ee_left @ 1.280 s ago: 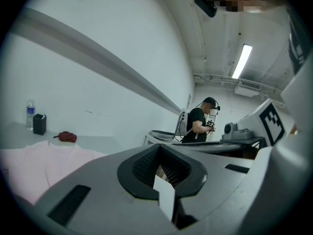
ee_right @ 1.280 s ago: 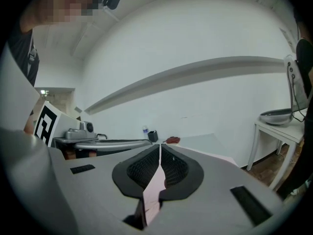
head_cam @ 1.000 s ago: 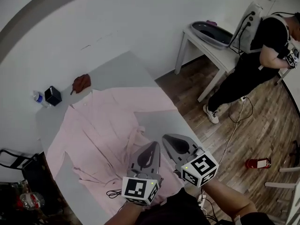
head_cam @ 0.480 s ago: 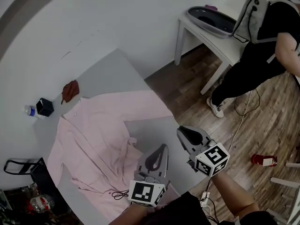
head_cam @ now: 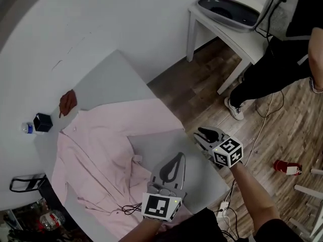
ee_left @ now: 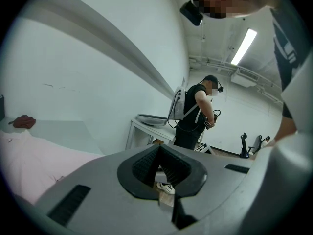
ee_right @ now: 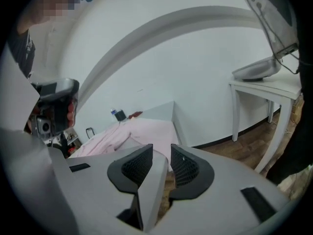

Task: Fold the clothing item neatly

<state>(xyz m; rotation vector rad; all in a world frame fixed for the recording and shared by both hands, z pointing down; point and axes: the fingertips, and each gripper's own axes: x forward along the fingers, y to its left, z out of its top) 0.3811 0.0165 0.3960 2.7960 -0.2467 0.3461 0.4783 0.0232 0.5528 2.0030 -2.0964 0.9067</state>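
Just beside pink shirt [head_cam: 101,140] on table [head_cam: 113,77], red-brown lump [head_cam: 67,102], perhaps cloth

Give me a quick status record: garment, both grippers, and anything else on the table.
Garment: pink shirt, spread on the grey table, unfolded, rumpled at the middle.
Left gripper: shut, empty, over the table beside the shirt.
Right gripper: jaws have just been opening, nothing between them, near the table's right edge.
Clutter: dark red cloth, black box, bottle by the collar.
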